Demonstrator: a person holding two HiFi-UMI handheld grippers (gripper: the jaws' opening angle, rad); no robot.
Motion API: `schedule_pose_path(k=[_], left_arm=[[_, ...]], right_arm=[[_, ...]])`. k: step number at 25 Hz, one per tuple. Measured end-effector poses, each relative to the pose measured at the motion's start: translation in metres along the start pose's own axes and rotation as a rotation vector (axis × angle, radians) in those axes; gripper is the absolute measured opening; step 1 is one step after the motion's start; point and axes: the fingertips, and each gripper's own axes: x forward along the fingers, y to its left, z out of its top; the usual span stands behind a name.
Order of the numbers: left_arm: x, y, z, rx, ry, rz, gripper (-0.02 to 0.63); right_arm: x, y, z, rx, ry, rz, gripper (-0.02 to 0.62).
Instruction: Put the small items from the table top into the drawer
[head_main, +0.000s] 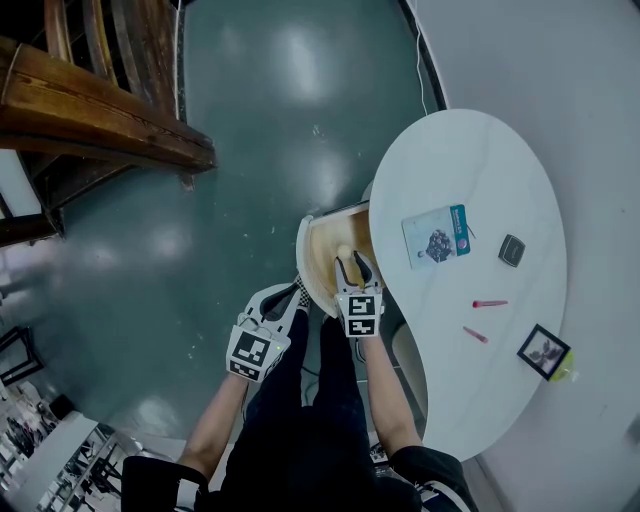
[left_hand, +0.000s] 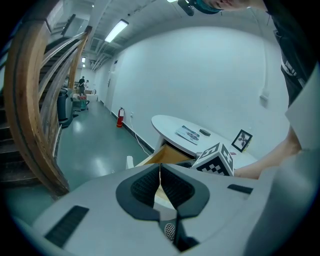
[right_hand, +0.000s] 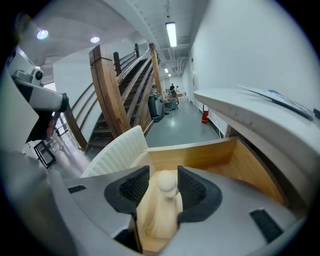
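Wooden figure (right_hand: 162, 205): down in the open drawer (right_hand: 200, 155), right between the jaws of the right gripper (right_hand: 164, 182), long axis running along them
Its jaws: about half open, pads look loose on it
Left gripper (left_hand: 160, 187): closed tight, empty, parked beside the drawer
Next: probably just back straight out

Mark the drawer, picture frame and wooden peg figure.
drawer (head_main: 322, 250): head view, bare wooden bottom
picture frame (head_main: 544, 351): head view, middle of the picture
wooden peg figure (right_hand: 167, 183): right gripper view, its round head

left gripper (left_hand: 160, 174): jaws together | drawer (left_hand: 166, 155): open, just beyond | table (left_hand: 163, 122): behind drawer
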Motion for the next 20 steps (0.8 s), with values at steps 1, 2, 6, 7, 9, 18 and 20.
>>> schedule_pose_path(k=[1, 2, 6, 7, 9, 18, 20], left_arm=[[0.000, 0.000, 0.000, -0.003, 0.001, 0.000, 0.021], [-0.001, 0.000, 0.000, -0.005, 0.000, 0.001, 0.021], [-0.001, 0.000, 0.001, -0.003, -0.007, 0.001, 0.021], [-0.001, 0.000, 0.002, -0.001, -0.010, 0.002, 0.021], [-0.004, 0.000, 0.007, 0.005, -0.021, 0.004, 0.021], [-0.030, -0.006, 0.043, 0.050, -0.067, 0.006, 0.021], [-0.038, -0.011, 0.053, 0.063, -0.085, -0.004, 0.021]], right_arm=[[-0.001, 0.000, 0.001, 0.004, -0.006, 0.002, 0.187], [-0.002, 0.001, 0.001, 0.007, -0.009, 0.006, 0.203], [-0.003, 0.004, 0.003, 0.015, -0.007, 0.015, 0.209], [-0.004, 0.006, 0.004, 0.013, -0.006, 0.016, 0.209], [-0.007, 0.009, 0.008, 0.002, -0.010, 0.015, 0.208], [-0.065, 0.029, 0.057, -0.038, -0.122, 0.014, 0.100], [-0.083, 0.030, 0.071, -0.038, -0.155, -0.005, 0.077]])
